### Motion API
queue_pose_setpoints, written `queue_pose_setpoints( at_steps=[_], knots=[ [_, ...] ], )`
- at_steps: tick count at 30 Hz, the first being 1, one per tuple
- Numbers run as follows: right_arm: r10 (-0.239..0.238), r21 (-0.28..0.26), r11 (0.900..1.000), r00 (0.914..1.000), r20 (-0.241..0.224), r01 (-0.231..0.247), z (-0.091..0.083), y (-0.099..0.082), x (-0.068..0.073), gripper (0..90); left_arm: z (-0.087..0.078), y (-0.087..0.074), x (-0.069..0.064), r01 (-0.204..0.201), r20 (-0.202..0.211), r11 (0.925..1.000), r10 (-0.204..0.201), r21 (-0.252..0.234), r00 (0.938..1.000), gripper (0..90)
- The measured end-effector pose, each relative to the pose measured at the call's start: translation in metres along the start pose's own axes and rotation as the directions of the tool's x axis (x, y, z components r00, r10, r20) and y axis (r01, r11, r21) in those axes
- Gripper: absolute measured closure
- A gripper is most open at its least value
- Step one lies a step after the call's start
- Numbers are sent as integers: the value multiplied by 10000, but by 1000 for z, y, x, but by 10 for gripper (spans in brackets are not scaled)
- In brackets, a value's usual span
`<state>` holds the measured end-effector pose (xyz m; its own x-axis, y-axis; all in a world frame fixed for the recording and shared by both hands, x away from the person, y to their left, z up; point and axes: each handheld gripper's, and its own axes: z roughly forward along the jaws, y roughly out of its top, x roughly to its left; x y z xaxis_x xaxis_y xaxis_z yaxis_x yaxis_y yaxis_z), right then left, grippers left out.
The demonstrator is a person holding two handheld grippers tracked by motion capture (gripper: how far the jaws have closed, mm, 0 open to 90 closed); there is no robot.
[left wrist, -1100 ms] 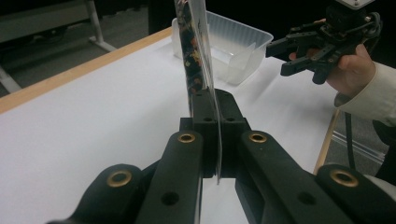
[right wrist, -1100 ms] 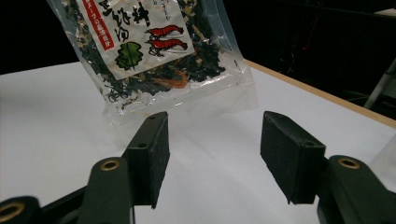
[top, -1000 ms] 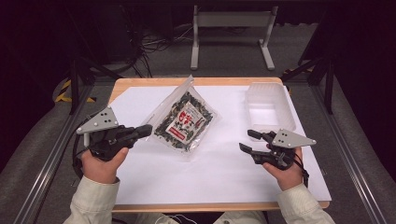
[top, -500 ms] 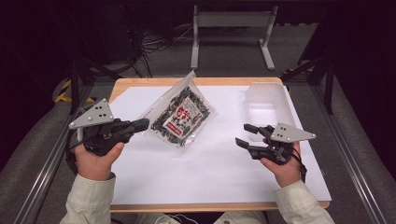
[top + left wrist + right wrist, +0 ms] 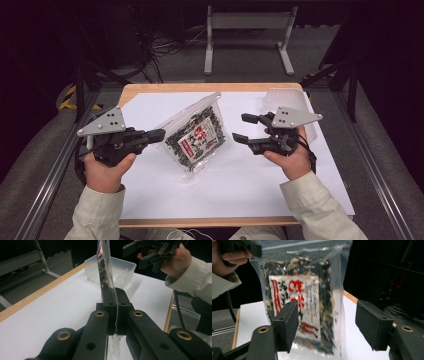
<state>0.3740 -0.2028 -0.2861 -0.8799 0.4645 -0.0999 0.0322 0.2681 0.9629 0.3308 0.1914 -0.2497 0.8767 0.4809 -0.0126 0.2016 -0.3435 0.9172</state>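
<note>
Bag [image 5: 196, 137] now lifted, pinched by left tool [image 5: 156, 133], right tool [image 5: 242, 127] spread, moved closer.

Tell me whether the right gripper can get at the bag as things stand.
Probably yes. The right gripper is open and faces the bag, which the left gripper holds up by one edge. Nothing lies between its fingers and the bag.

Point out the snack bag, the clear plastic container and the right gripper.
snack bag [image 5: 196, 137]: high view, on its red and white label.
clear plastic container [image 5: 125, 266]: left gripper view, on its near rim.
right gripper [image 5: 242, 127]: high view, midway between its two open fingers.
</note>
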Motion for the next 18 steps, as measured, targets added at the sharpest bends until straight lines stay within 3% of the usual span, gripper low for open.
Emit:
queue_pose_setpoints(
  at_steps=[10, 18],
  knots=[
    [195, 457, 9988, 9945, -1033, -148, 35, 20, -14, 301, -3, 2, -4, -116, 273, 9997, 122, -220, 9996, 895],
    [-29, 468, 9989, 9919, -1273, 90, 47, 27, -11, 287, -2, 2, -7, -84, 426, 9992, 100, -379, 9990, 895]
  ],
)
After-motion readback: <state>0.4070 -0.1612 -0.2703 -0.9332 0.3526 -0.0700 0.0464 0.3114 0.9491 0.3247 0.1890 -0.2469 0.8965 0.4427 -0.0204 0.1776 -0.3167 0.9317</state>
